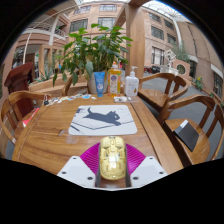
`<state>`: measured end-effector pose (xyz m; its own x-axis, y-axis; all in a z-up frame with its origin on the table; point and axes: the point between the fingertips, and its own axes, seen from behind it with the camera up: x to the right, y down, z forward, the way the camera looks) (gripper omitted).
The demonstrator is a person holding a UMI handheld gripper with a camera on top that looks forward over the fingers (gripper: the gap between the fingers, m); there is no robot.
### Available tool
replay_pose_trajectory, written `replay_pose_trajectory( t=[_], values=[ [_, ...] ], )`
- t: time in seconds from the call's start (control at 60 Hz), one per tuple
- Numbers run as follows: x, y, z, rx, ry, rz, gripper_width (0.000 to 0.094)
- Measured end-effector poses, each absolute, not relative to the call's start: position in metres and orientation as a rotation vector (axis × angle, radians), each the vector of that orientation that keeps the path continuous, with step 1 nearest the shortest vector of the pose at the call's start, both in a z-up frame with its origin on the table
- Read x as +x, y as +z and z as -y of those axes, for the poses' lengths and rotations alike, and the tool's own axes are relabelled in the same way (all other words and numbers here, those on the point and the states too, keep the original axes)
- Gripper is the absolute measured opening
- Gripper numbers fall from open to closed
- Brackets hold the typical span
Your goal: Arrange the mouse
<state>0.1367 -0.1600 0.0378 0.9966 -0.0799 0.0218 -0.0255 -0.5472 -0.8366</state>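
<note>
A pale yellow computer mouse (112, 159) sits between my gripper's (112, 160) two magenta pads (92, 157), and both pads press against its sides. It is lifted a little above the wooden table (45, 135). Ahead of the fingers, in the middle of the table, lies a grey mouse mat (105, 120) with a dark animal shape printed on it. The mat is bare.
Beyond the mat stand a potted plant (95, 55), a blue carton (99, 82), an orange pack (114, 82) and a white pump bottle (131, 84). Wooden chairs (20, 105) flank the table, with a dark tablet (186, 134) on the right one.
</note>
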Motion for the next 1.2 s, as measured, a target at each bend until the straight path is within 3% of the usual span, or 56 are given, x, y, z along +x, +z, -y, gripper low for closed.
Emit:
replay_pose_trajectory(
  t=[0.2,0.283,0.417,0.65,0.833,0.883,0.983,1.033,1.2],
  values=[
    [0.119,0.171,0.107,-1.914,0.008,-0.026,0.0338],
    [0.121,0.197,0.064,-1.863,-0.003,-0.021,0.0337],
    [0.12,0.169,-0.008,-1.924,0.003,-0.03,0.0337],
    [0.124,0.034,-0.056,-2.175,-0.028,-0.038,0.0345],
    [0.121,-0.006,-0.052,-2.251,0.003,-0.055,0.0468],
    [0.121,-0.004,-0.049,-2.258,0.009,-0.063,0.0524],
    [0.12,0.02,-0.04,-2.215,-0.022,-0.045,0.0877],
    [0.119,0.041,-0.031,-2.19,-0.035,-0.041,0.0836],
    [0.108,0.118,0.013,-2.107,-0.06,-0.017,0.0862]
  ],
)
